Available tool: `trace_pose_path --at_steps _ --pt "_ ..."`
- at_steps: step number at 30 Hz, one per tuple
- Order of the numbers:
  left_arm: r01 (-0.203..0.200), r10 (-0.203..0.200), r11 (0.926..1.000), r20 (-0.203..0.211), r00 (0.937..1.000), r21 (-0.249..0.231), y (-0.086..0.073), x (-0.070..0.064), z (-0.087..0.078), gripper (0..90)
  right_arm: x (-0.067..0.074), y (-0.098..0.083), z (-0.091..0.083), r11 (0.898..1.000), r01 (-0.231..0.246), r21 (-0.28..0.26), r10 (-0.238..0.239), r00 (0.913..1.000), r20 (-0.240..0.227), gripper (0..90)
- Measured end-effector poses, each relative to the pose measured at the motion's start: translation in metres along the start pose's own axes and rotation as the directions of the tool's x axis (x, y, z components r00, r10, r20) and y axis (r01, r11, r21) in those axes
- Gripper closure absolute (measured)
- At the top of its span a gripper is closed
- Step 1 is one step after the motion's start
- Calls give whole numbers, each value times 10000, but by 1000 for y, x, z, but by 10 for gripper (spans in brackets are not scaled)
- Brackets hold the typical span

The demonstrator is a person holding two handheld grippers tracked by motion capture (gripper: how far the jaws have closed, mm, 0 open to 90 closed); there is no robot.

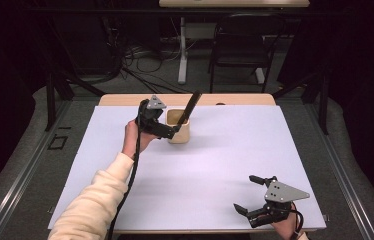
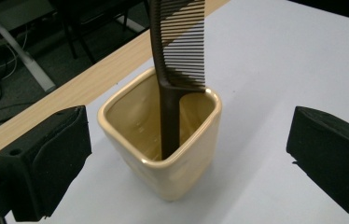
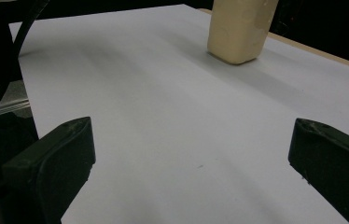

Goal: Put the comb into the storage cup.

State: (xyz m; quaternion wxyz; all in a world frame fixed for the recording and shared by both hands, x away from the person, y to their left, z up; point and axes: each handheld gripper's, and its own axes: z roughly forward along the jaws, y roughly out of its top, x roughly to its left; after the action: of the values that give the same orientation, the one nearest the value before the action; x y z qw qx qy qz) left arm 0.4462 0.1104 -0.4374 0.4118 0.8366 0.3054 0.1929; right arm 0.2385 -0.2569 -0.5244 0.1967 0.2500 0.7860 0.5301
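Note:
A cream square cup (image 1: 180,131) stands at the far middle of the white-covered table. A dark comb (image 1: 190,107) stands in it handle down, leaning to the right, teeth up. My left gripper (image 1: 173,129) is just left of the cup, open; in the left gripper view its jaws stand wide apart on either side of the cup (image 2: 182,175) and comb (image 2: 175,51), touching neither. My right gripper (image 1: 243,192) rests near the front right edge, open and holding nothing. Farther off in the right gripper view, beyond the right gripper (image 3: 191,172), is the cup (image 3: 239,29).
A white sheet (image 1: 225,160) covers the table, with a wooden strip (image 1: 240,99) bare along the far edge. Behind the table are a black chair (image 1: 240,47), a desk leg (image 1: 182,50) and floor cables. A cream sleeve (image 1: 95,200) comes in from the bottom left.

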Motion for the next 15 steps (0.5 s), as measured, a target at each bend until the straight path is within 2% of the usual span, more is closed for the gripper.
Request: trace_pose_path --at_steps 5,15 --pt "126 -126 9999 -81 9999 1 -8 2 -7 0 0 0 0 10000 5 20 -5 10000 -1 0" --pt "123 -114 9996 -330 9994 269 -20 2 -23 0 0 0 1 10000 8 31 -8 10000 -4 0"
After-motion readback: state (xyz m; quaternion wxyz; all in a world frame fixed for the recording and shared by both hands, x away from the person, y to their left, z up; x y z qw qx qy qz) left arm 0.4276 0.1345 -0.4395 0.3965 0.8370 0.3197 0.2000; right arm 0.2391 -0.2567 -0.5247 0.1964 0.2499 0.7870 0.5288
